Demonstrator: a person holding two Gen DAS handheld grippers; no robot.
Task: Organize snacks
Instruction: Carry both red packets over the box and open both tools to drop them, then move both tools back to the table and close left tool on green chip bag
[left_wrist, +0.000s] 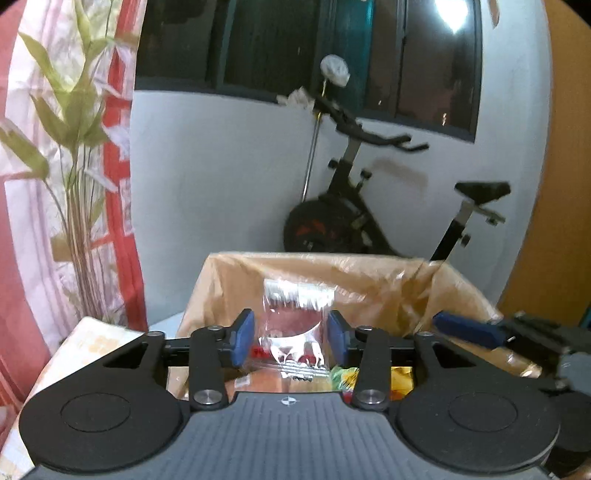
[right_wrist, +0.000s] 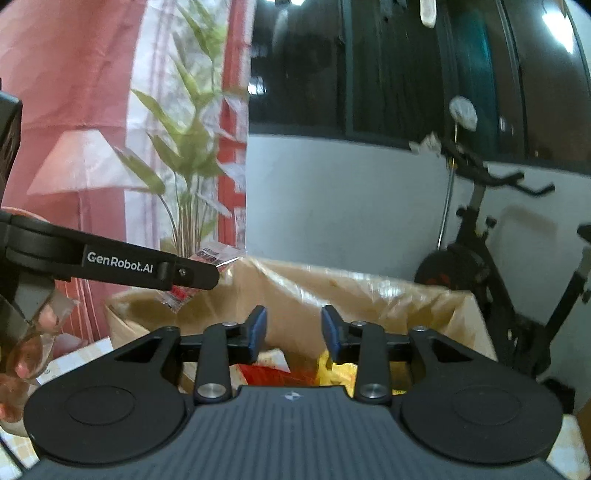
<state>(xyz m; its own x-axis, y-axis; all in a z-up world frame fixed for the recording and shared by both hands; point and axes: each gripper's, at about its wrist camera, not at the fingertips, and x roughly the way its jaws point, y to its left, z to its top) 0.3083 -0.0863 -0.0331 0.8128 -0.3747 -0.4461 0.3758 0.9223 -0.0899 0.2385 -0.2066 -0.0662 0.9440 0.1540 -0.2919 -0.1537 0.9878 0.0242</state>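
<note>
A clear plastic snack packet (left_wrist: 295, 325) with red print hangs between the blue pads of my left gripper (left_wrist: 291, 338), above an open cardboard box (left_wrist: 369, 273) lined with plastic. The pads stand slightly off the packet's edges, so the jaws are open. From the right wrist view, the same packet (right_wrist: 216, 256) pokes out above and below the left gripper's finger (right_wrist: 195, 275). My right gripper (right_wrist: 293, 332) is open and empty over the box (right_wrist: 369, 291); one of its blue pads (left_wrist: 469, 328) shows at the right of the left wrist view. Red (right_wrist: 273, 373) and yellow (right_wrist: 336, 369) snack packs lie inside.
An exercise bike (left_wrist: 369, 206) stands against the white wall behind the box. A tall leafy plant (left_wrist: 74, 147) and a red-and-white curtain (left_wrist: 118, 221) are to the left. A person's hand (right_wrist: 29, 350) holds the left gripper. The box sits on a patterned surface (left_wrist: 85, 339).
</note>
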